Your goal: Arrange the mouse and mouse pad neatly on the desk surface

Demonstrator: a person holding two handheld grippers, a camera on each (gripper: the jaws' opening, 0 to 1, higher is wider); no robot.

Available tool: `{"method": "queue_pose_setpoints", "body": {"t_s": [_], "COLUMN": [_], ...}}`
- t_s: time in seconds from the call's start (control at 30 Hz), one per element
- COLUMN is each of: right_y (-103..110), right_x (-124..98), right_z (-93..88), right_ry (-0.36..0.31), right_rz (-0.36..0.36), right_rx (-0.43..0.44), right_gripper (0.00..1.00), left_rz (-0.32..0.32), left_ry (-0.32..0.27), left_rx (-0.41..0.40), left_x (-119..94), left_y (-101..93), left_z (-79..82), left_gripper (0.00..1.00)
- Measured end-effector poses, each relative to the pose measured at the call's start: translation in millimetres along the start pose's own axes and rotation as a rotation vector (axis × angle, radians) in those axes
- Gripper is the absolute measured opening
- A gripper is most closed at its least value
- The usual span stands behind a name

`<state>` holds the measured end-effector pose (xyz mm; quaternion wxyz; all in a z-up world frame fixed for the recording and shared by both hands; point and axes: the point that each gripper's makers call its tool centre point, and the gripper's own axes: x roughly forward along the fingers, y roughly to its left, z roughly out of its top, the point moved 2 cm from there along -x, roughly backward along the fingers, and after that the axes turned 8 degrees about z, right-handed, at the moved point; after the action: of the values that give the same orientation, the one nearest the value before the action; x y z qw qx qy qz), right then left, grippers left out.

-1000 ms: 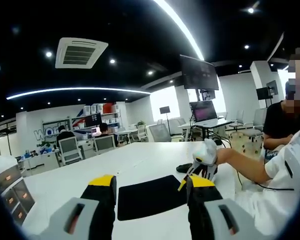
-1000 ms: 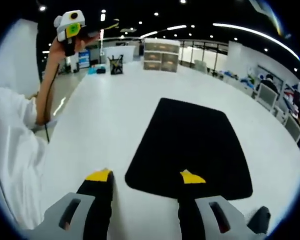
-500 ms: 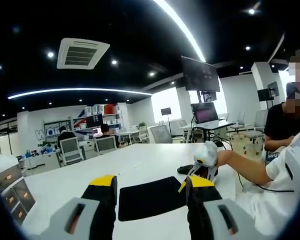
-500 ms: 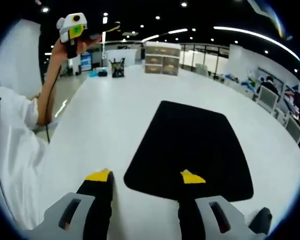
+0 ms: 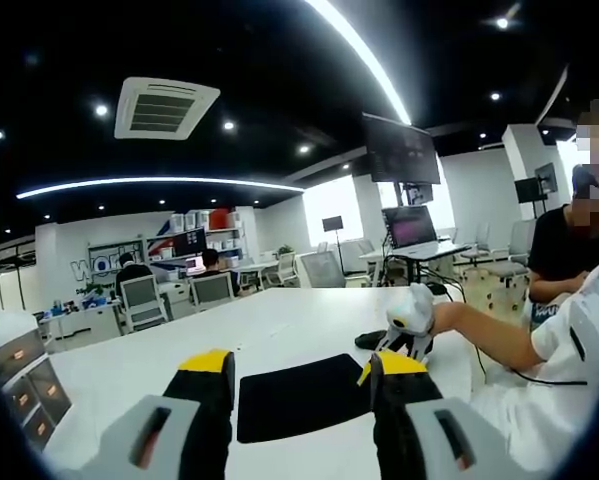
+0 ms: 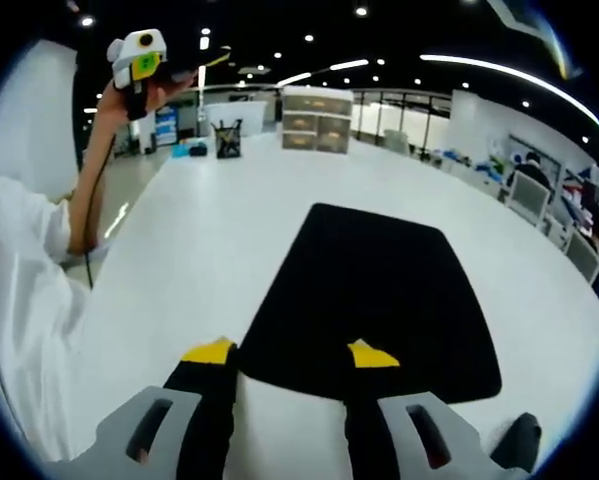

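- Right tool: its yellow-tipped jaws stand apart, holding nothing, low over the near edge of the pad. The left tip sits just at the pad's near corner, the right tip over the black surface.
- The pad is a black rectangle lying flat on the white bench, running from the jaws toward 12 o'clock in the right gripper view.
- The mouse, dark, lies on the bench at 4 o'clock in that view, just beside the pad's near right corner.
- Left tool: jaws apart and empty, held up well above the bench. In the left gripper view the pad shows between its jaws.
- In the right gripper view the left tool is raised at 10 o'clock in the person's hand.
- In the left gripper view the right tool comes in at 3 o'clock, low by the pad's far edge, with the mouse just beside it.
- A drawer unit and a pen holder stand at the far end of the bench, near 12 o'clock.
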<state>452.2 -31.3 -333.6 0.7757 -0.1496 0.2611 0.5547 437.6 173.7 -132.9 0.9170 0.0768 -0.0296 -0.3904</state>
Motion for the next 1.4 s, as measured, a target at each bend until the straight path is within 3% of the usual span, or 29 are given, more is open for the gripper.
{"method": "queue_pose_setpoints", "body": {"t_s": [0.6, 1.07, 1.27, 1.4], "right_y": [5, -3, -5, -4], "right_x": [2, 2, 3, 2], "right_z": [-0.2, 0.2, 1.7, 5.3], "right_ry": [-0.021, -0.002, 0.039, 0.028], "right_rz": [0.043, -0.017, -0.062, -0.065], "right_rx": [-0.035, -0.033, -0.114, -0.120], "right_gripper": [0.26, 0.13, 0.10, 0.09], "left_rz": [-0.005, -0.005, -0.006, -0.007], "left_ry": [0.001, 0.004, 0.004, 0.007], "left_rx": [0.007, 0.006, 0.009, 0.010], "left_x": [0, 1, 1, 1], "left_y": [-0.9, -0.6, -1.2, -1.8], "left_z": [0.7, 0.0, 0.6, -0.2], "left_gripper": [0.55, 0.55, 0.55, 0.55]}}
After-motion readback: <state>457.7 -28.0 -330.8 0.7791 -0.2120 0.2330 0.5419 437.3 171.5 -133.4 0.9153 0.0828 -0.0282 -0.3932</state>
